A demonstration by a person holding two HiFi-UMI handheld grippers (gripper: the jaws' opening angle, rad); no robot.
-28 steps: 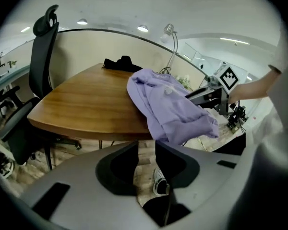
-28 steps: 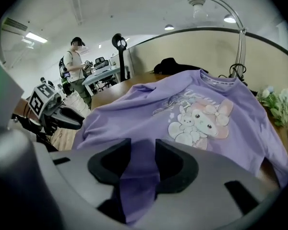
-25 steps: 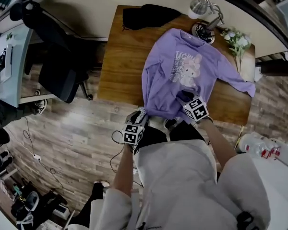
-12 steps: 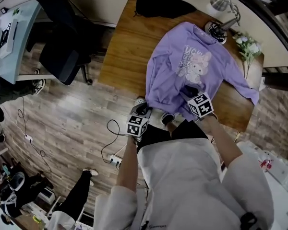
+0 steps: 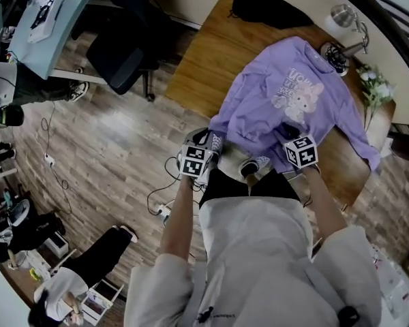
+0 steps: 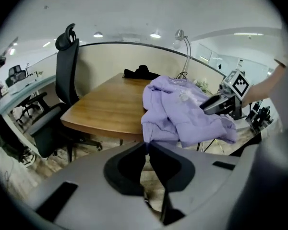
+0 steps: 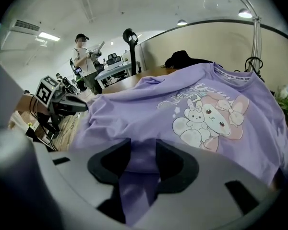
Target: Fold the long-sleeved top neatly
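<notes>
Now the top is pinched between the right gripper fingers.

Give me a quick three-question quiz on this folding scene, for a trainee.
1. True or false: the purple top lies on the table with its cartoon print face down.
2. What is between the right gripper's jaws? A) the top's fabric B) a lamp cable C) nothing
3. Missing word: the desk lamp stands just beyond the top's ___.
Key: 1 false, the print faces up; 2 A; 3 collar.
</notes>
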